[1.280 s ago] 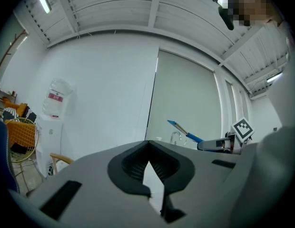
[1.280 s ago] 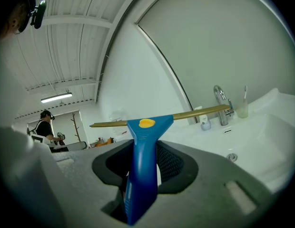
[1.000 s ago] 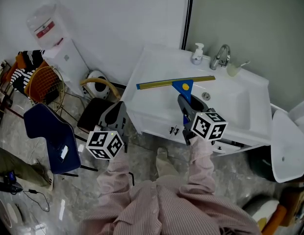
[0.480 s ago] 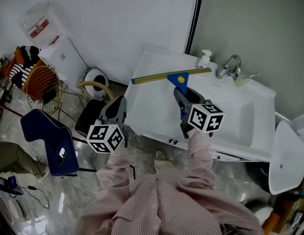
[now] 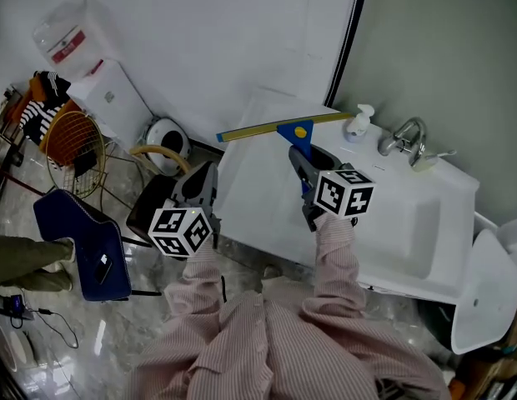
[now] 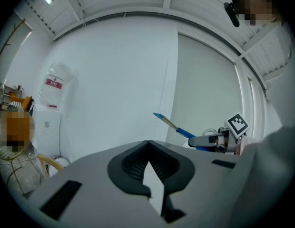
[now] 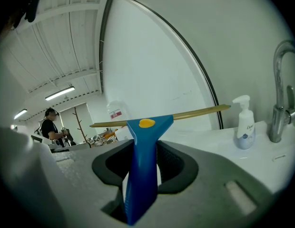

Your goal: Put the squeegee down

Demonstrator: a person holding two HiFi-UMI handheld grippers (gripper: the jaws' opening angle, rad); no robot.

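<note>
Head view has the right gripper (image 5: 307, 173) clamped on the blue handle of the squeegee (image 5: 283, 129), which is held up over the left part of the white vanity top (image 5: 258, 215), apparently clear of it, with the yellow blade lying crosswise. The left gripper (image 5: 200, 192) hangs off the counter's near-left corner; its own view shows its jaws closed on nothing. The main risk I see is the blade's right end, which sits near the soap pump bottle (image 5: 358, 123); a swing to that side while lowering could tip the bottle towards the faucet (image 5: 404, 136). The blade's other end seems to reach past the counter's left edge, so a set-down too far that way could leave the squeegee unbalanced and let it slide to the floor. Letting go while it is high would make it clatter, and the top looks smooth and glossy, so a tilted handle may skid, perhaps into the basin (image 5: 409, 232). The counter's left part looks bare and flat, which suits a set-down. Around it are a plain white wall, a pale marbled floor, a water dispenser (image 5: 108, 98), a wire basket (image 5: 71, 144) and a blue chair (image 5: 83, 236).
</note>
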